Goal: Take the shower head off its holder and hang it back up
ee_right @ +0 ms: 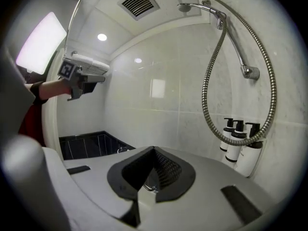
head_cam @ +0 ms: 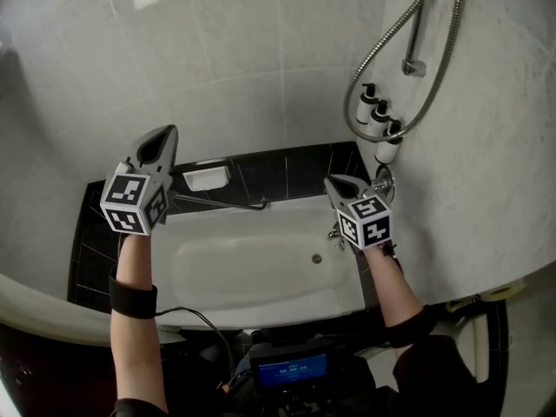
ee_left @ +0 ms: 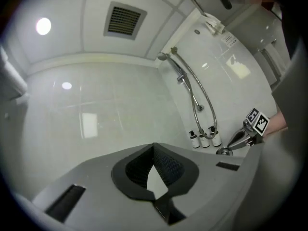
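Note:
The shower head [ee_right: 185,7] hangs in its holder at the top of the chrome wall rail [ee_right: 236,47], high on the right wall. Its metal hose [head_cam: 375,68] droops in a long loop beside the rail. In the left gripper view the shower head [ee_left: 164,57] shows far off at the upper right. My left gripper [head_cam: 163,134] is shut and empty, held over the tub's left end, well away from the shower. My right gripper [head_cam: 334,182] is also shut with nothing in it, below the hose loop and near the wall.
A white bathtub [head_cam: 217,276] lies below, set in a black tiled ledge [head_cam: 295,170] that carries a soap dish [head_cam: 207,178]. Three pump bottles [head_cam: 380,115] stand on the right wall under the hose. The tub tap [head_cam: 334,231] sits by my right gripper.

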`<action>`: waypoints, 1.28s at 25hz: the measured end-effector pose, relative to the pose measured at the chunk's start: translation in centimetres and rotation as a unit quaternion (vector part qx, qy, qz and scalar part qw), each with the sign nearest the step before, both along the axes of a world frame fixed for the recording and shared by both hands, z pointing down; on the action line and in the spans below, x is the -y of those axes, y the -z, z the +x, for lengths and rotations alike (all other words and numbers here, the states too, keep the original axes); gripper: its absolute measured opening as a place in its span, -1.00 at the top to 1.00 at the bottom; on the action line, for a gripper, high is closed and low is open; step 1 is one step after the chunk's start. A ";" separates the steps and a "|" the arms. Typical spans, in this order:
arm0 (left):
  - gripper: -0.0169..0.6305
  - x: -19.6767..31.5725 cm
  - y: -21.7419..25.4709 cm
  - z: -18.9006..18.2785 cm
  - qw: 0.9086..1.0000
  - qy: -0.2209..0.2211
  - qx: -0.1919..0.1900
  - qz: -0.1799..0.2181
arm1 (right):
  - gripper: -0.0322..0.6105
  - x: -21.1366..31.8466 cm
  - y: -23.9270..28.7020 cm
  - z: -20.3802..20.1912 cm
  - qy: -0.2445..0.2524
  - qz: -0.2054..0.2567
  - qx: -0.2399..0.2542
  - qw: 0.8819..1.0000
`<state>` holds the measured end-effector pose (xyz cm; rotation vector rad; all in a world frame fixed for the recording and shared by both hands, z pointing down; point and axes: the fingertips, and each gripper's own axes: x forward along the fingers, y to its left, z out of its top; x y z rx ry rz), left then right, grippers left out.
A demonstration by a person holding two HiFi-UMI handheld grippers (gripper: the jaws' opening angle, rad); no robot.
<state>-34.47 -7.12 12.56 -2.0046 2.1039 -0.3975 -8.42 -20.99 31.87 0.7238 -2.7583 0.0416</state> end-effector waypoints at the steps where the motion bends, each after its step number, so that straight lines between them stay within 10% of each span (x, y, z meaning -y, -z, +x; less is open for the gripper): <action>1: 0.95 -0.9 -2.1 -0.4 1.000 0.007 -0.025 -0.002 | 0.84 -0.2 -0.2 -0.1 0.001 -0.001 -0.001 1.000; 12: 0.95 -7.9 -19.2 -1.3 0.979 0.079 -0.178 -0.062 | 0.84 -1.8 -2.9 -0.4 0.002 -0.014 -0.005 1.000; 32: 0.94 -12.2 -28.1 0.3 0.961 0.107 -0.232 -0.108 | 0.84 -2.7 -7.4 1.3 -0.008 -0.047 -0.018 0.999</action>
